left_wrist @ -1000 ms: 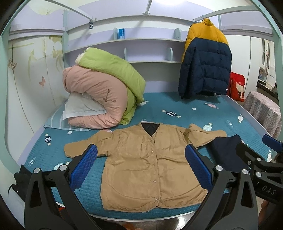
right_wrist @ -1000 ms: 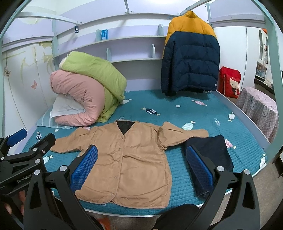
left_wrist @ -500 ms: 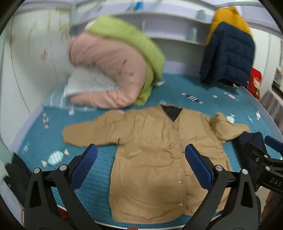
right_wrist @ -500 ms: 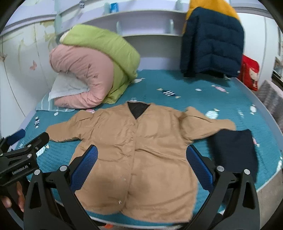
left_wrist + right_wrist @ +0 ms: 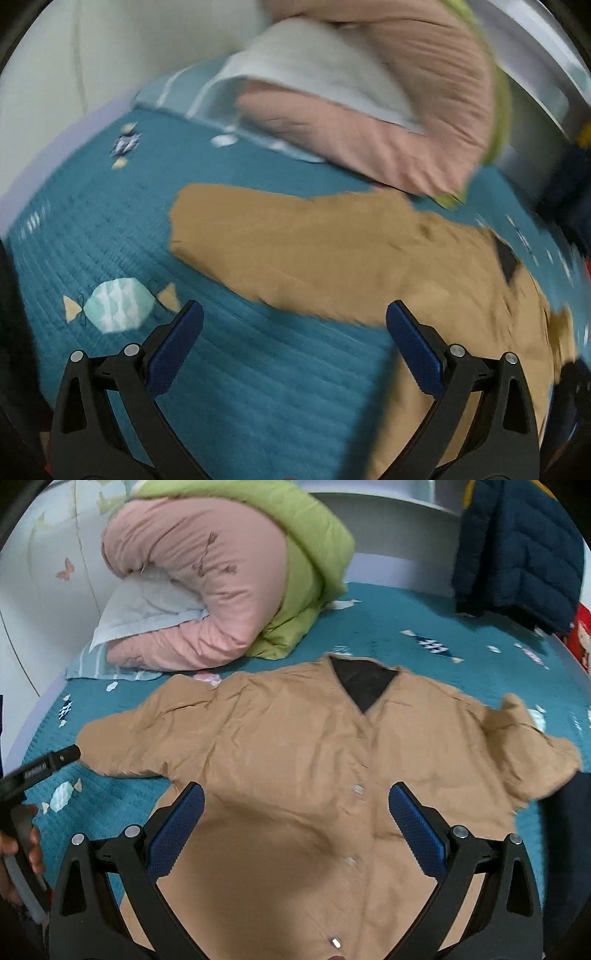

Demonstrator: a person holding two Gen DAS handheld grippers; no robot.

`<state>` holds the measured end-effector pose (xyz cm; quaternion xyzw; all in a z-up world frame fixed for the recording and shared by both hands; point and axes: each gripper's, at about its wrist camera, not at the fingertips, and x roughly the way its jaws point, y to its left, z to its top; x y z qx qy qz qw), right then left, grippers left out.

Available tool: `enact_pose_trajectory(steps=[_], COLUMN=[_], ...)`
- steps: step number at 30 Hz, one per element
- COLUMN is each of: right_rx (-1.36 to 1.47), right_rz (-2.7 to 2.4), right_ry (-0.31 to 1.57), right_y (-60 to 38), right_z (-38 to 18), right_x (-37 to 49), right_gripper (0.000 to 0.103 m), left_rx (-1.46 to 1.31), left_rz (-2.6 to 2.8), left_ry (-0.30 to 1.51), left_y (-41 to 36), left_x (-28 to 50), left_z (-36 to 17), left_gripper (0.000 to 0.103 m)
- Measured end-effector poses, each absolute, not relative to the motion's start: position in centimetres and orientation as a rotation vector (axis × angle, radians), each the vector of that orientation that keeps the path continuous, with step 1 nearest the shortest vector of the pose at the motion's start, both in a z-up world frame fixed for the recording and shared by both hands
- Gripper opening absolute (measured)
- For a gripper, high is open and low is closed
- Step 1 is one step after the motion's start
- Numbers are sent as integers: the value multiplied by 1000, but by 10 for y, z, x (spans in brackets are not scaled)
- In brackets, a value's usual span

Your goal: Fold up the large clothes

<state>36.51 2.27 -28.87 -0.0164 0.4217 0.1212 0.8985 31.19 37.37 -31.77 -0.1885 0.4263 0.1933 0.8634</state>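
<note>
- tan jacket (image 5: 295,760) showing as matt, creased cloth
- teal bedspread (image 5: 258,376) looking quilted, ribbed
- gripper pads (image 5: 177,827) appearing textured blue; arms reading as matt black plastic

Both tongs (image 5: 294,325) (image 5: 296,806): black frames w/ silver rivets, blue textured pads (image 5: 176,827); white lettering on left.

One tan jacket (image 5: 295,760), one hanging puffer coat (image 5: 517,550), two rolled quilts (image 5: 207,583), perhaps one pillow (image 5: 140,605).
</note>
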Motion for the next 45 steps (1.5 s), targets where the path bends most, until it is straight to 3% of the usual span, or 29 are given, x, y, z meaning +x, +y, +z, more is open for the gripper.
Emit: enact_pose_trajectory(steps=[12,21,22,23,24,28,30,31,35,37,39,41,45], right_rx=[-33,-38,-32,-23,-15,7,19,22,57,77,111,130,193], right_rz=[298,308,309,312,316,324,331,329,342,352,390,423,484], right_ry=[914,922,926,928,931,932,936,934,962,983,1008,1009,1007], right_y=[93,110,111,111,111,113,115,115,116,117,119,122,131], right_z=[-347,-366,-369,-370,-372,-377,-378,-378,-381,-385,-390,-391,-391], right_x=[427,441,443,445,446,450,452,452,457,461,465,467,472], right_gripper=[96,96,96,96,96,96,95,93,61,39,8,1,0], left_rx=[-501,-614,-622,-626,-625,-603,-596,-600,-565,-537,-505,-486,-464], left_rz=[554,520,501,491,487,502,471,455,435,420,394,379,313], left_ry=[933,884,868,866,889,890,860,843,768,726,680,645,555], left_y=[480,506,504,504,504,503,502,502,496,489,479,472,454], left_x=[336,345,345,347,351,353,350,349,347,346,343,339,330], left_z=[-389,-406,-404,-404,-405,-406,-403,-400,-376,-359,-339,-324,-290], left_gripper=[99,97,94,72,56,43,20,19,15,15,15,15,15])
